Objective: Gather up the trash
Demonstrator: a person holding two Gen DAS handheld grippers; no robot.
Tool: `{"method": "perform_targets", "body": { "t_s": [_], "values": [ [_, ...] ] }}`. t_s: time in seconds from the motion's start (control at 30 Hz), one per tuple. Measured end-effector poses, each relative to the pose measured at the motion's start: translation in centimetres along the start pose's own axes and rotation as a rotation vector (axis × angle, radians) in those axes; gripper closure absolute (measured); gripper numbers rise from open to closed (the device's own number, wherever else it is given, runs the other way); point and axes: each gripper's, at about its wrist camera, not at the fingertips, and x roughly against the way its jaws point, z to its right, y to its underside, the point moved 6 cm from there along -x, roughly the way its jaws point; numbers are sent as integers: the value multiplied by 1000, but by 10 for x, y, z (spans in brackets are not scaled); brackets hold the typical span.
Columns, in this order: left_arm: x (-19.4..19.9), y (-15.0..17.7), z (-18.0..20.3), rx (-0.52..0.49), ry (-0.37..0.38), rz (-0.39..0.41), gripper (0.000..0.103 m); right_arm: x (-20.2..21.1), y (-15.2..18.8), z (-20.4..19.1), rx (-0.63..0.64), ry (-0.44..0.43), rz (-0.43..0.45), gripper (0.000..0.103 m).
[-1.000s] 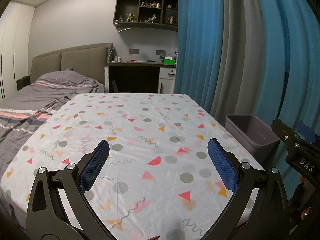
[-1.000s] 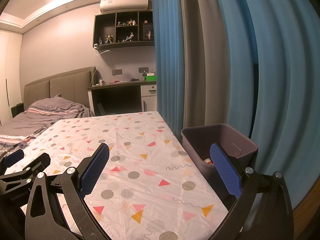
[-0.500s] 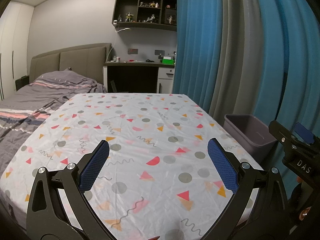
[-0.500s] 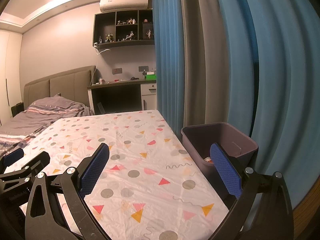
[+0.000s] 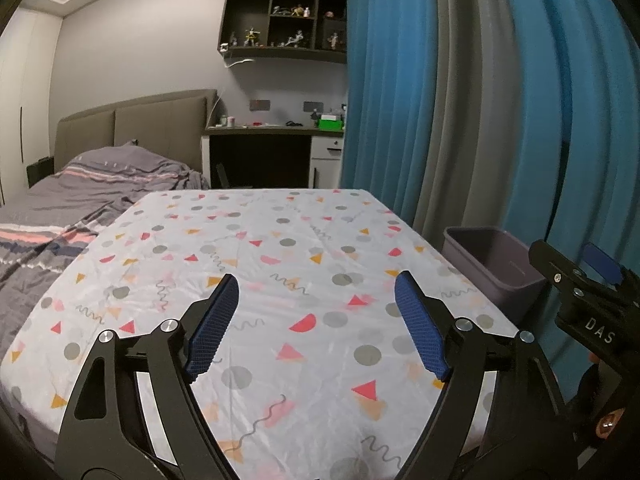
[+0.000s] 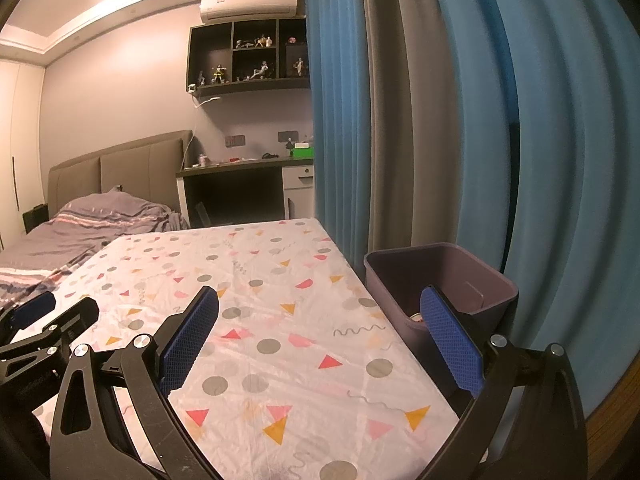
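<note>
A table with a patterned white cloth [image 5: 280, 264] [image 6: 280, 320] fills both views, and no trash shows on it. A purple bin [image 5: 492, 264] [image 6: 440, 280] stands beside the table's right edge, with some small items at its bottom. My left gripper [image 5: 316, 292] hovers over the near part of the cloth; its jaws are closing with nothing between them. My right gripper [image 6: 320, 308] hangs open over the table's right edge, its right pad in front of the bin. Each gripper shows at the edge of the other's view.
Blue and grey curtains [image 5: 460, 100] hang right behind the bin. A bed with grey striped bedding [image 5: 80, 192] lies to the left. A desk [image 5: 272, 148] and a wall shelf with figurines [image 5: 284, 32] stand at the far wall.
The left gripper's jaws have drawn somewhat closer together. Both hands have stayed in place, and the right gripper looks the same.
</note>
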Motion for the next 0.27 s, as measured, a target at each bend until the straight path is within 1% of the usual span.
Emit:
{"method": "perform_targets", "body": {
  "t_s": [0.1, 0.2, 0.27],
  "values": [
    [2, 0, 1, -19, -11, 5, 15, 1, -1, 1, -1, 1, 5, 6],
    [3, -2, 3, -41, -18, 1, 14, 2, -2, 1, -8, 3, 10, 6],
    [3, -1, 4, -37, -15, -9, 14, 3, -3, 2, -12, 6, 14, 6]
  ]
}}
